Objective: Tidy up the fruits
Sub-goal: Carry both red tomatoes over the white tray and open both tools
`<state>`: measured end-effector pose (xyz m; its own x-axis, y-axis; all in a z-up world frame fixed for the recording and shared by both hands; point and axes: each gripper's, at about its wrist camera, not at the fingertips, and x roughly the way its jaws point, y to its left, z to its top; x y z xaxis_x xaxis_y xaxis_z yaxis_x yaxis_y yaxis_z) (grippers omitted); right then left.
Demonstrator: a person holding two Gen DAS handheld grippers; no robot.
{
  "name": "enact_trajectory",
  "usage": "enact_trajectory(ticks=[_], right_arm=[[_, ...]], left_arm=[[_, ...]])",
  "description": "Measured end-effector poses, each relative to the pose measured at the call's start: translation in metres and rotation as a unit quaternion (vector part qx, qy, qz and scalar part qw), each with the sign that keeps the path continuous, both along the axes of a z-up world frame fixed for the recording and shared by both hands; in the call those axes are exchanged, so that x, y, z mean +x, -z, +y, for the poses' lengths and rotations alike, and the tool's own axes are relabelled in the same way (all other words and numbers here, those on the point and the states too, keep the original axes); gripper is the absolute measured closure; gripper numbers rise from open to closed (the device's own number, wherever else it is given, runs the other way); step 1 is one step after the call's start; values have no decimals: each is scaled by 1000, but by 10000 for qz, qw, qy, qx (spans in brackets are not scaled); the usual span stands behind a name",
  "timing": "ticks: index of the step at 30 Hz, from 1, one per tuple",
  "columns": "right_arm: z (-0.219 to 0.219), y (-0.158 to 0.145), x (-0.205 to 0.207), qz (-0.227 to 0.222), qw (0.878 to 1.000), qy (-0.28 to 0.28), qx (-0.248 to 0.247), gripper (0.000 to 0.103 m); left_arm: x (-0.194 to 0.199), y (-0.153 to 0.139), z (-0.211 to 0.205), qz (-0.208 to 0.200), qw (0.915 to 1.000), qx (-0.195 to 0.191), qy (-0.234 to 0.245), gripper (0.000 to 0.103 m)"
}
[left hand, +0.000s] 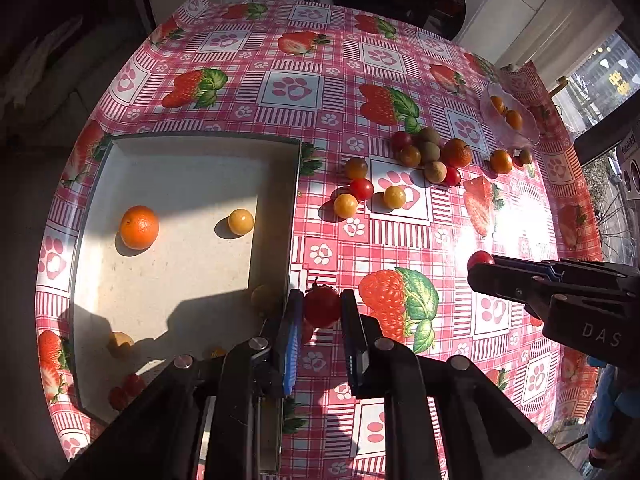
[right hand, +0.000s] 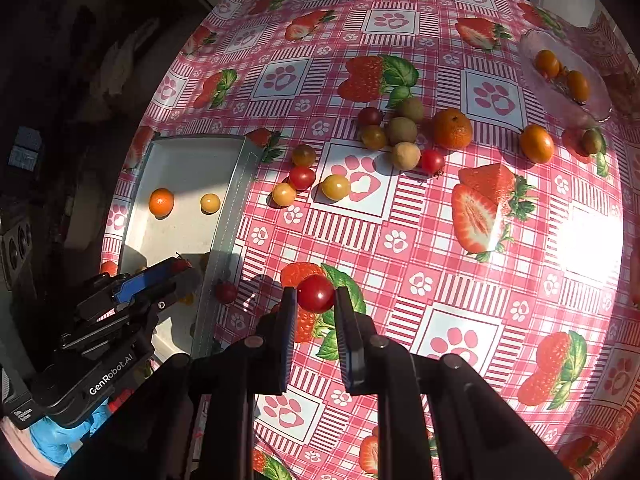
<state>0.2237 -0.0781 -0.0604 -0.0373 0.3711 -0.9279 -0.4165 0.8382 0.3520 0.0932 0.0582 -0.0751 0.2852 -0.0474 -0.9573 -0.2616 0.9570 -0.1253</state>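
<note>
Nearby, loose fruits (right hand: 404, 136) beside tray (right hand: 224, 208)

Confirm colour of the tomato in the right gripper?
Red cherry tomato, clearest in the right wrist view.

Both wrist views look down close along their fingers, sharing the pink strawberry-print tablecloth (left hand: 400, 220) (right hand: 400, 216) ahead.

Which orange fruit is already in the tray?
The mandarin beside the yellow tomato in the tray; the other mandarin sits on the tablecloth.
</note>
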Motion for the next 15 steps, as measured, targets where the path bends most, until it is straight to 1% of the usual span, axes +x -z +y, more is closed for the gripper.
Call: enact_trajectory(ticks=[4,8,12,15], right_arm=[[35,-6,-8,-23,9996,-295,42,83],[72,-9,-15,-32,9982,-594,82,83],[106,-6,-19,13,9968,-792,102,83],[129,4,-23,78,9955,-944,61,83]], left_arm=[[-16,-1,31,65,9996,159,-229,83],[-29,3,62,115,9985,226,-484,83],[-37,13,88,209,9973,307,-628,83],[-37,23,103,312,9966,389,-663,83]])
